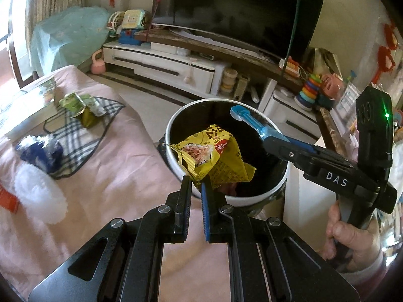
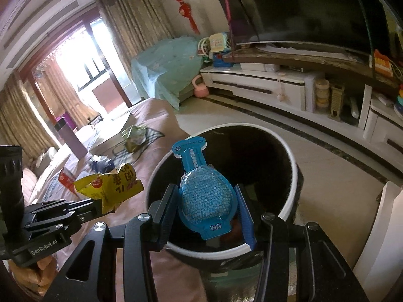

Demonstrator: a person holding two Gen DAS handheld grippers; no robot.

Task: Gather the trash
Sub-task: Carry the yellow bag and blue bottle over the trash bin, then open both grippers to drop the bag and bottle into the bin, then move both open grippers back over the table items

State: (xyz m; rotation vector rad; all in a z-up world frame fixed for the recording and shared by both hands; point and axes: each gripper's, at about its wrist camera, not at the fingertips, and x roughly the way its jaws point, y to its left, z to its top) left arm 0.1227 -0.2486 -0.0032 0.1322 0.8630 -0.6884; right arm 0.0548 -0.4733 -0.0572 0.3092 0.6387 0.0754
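Observation:
My left gripper [image 1: 195,182] is shut on a yellow snack wrapper [image 1: 214,158] and holds it over the near rim of a round bin [image 1: 176,168] with a white rim and black inside. The wrapper also shows in the right wrist view [image 2: 110,188]. My right gripper [image 2: 207,196] is shut on a blue bulb-shaped plastic packet [image 2: 204,193] and holds it above the bin's opening [image 2: 289,201]. From the left wrist view the right gripper [image 1: 254,123] reaches in from the right over the bin, with the blue packet [image 1: 241,114] sticking out.
A pink-covered table [image 1: 113,176] lies to the left with a checked cloth [image 1: 83,136], a green wrapper [image 1: 80,105], a blue wrapper [image 1: 40,151] and white bubble wrap [image 1: 40,196]. A purple flask [image 2: 71,138] stands on it. A TV cabinet [image 1: 176,65] runs behind.

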